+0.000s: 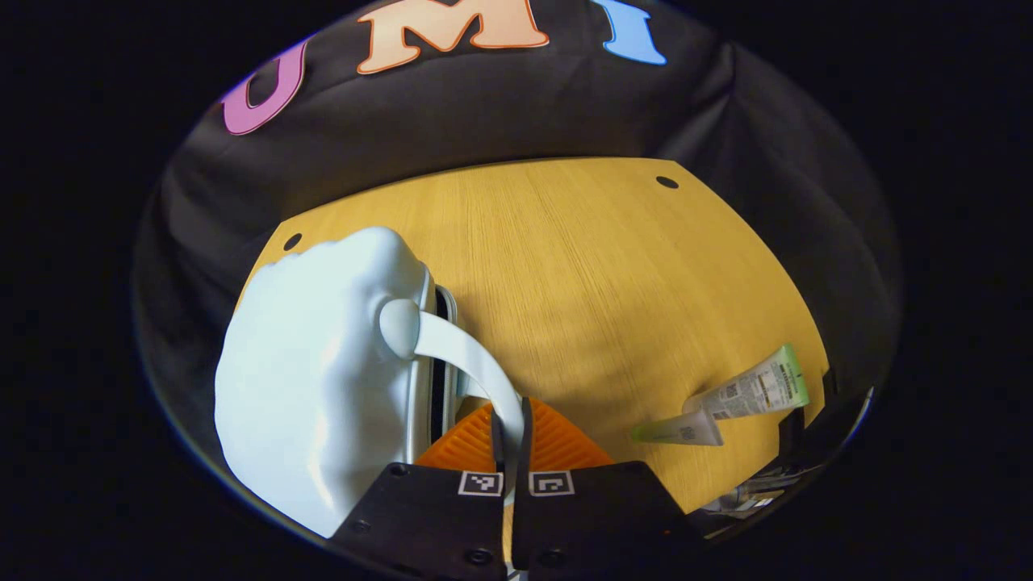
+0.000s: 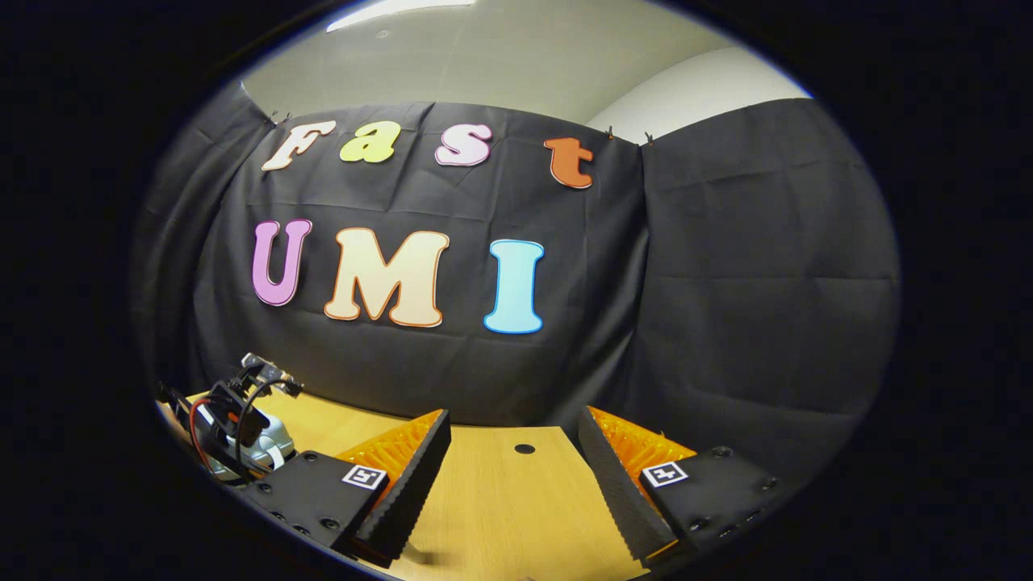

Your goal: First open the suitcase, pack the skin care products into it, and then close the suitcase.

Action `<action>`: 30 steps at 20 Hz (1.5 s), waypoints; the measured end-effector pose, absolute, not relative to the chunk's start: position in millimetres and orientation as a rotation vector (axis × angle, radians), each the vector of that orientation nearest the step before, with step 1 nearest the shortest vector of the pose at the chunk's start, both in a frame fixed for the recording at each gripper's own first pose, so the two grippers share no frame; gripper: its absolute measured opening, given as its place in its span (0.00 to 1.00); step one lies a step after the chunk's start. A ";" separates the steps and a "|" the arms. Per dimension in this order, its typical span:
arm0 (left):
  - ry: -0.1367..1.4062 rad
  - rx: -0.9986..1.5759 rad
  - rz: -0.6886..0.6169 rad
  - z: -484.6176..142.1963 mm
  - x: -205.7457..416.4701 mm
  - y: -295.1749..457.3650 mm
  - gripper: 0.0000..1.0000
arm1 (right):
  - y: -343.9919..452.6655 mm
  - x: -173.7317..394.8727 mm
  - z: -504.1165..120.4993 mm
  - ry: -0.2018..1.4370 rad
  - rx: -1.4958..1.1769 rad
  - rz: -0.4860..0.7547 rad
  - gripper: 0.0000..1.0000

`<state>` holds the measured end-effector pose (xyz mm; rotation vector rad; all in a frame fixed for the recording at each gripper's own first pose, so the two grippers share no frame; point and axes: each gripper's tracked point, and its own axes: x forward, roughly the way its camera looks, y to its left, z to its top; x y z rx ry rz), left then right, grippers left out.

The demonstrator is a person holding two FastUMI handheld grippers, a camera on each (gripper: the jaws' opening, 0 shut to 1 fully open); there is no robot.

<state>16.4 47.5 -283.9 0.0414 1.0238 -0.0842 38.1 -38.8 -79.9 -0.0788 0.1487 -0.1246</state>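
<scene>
A pale blue hard-shell suitcase (image 1: 315, 363) stands on the wooden table (image 1: 581, 258) at the left of the left gripper view, its lid seam showing a narrow dark gap. Its curved handle (image 1: 468, 359) runs down between my left gripper's fingers, and the left gripper (image 1: 511, 420) is shut on it. Two skin care tubes lie to the right: a larger one with a green end (image 1: 754, 390) and a smaller one (image 1: 678, 430). In the right gripper view my right gripper (image 2: 513, 415) hovers open over the table, facing the wall, with nothing between its fingers.
Holes mark the table's far corners (image 1: 667, 182). A dark device (image 1: 807, 440) sits at the table's right edge, close to the tubes. In the right gripper view the left gripper's body with cables (image 2: 234, 420) and a bit of the suitcase (image 2: 274, 440) sit at far left.
</scene>
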 end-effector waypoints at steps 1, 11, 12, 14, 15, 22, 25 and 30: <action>1.014 0.047 -0.083 -279.0 17.3 47.2 0.00 | -37.1 39.5 -80.2 0.149 -0.070 -0.120 0.99; 0.867 0.086 -0.041 -201.3 11.4 42.2 0.00 | -26.3 41.8 -94.0 0.169 -0.024 -0.086 0.99; 0.855 0.085 -0.032 -193.5 8.8 47.4 0.00 | -24.9 42.9 -93.6 0.168 -0.023 -0.083 0.99; 0.828 0.088 -0.011 -175.1 9.1 58.3 0.00 | -20.5 44.6 -92.7 0.165 -0.025 -0.077 1.00; 0.814 0.089 0.002 -167.2 9.8 66.4 0.00 | -19.2 45.1 -91.7 0.164 -0.027 -0.074 1.00; 0.736 0.109 0.129 -129.1 18.2 151.1 0.00 | 2.3 52.4 -91.9 0.161 -0.036 -0.055 1.00; 0.708 0.107 0.182 -121.7 16.6 185.5 0.00 | 12.5 54.5 -91.1 0.159 -0.038 -0.052 1.00; 0.673 0.153 0.257 -112.7 12.2 248.5 0.00 | 33.7 58.3 -91.2 0.155 -0.039 -0.058 0.99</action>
